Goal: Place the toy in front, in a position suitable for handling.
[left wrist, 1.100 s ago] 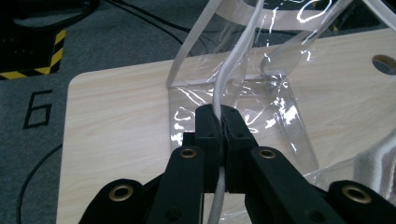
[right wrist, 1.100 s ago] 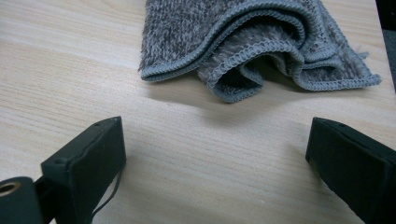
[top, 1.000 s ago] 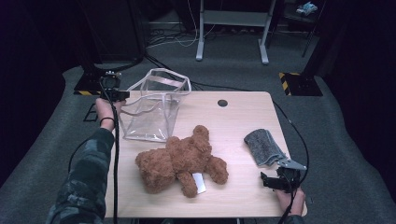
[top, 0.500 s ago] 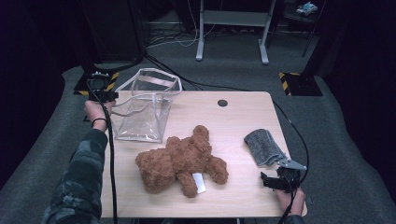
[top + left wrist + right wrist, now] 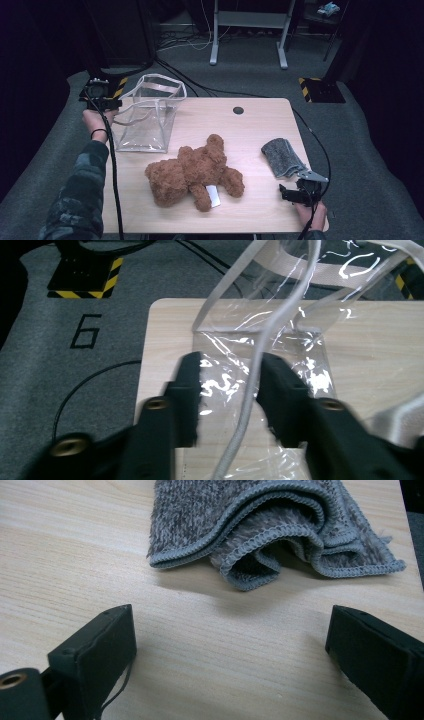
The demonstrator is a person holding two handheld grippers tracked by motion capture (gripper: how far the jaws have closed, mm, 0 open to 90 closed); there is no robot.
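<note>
While left gripper [image 5: 227, 372] sits at table's left edge, jaws have just been opening, now parted with clear plastic bag [image 5: 147, 117] and its grey trim strip between them, pads not pressing. Bag upright on table [image 5: 260, 125], near far-left corner, mouth open. Right gripper [image 5: 230, 645] spread wide, nothing held, low over wood, just short of folded grey cloth [image 5: 270, 525]. Brown teddy bear [image 5: 192, 170] lies mid-table, between bag and cloth.
</note>
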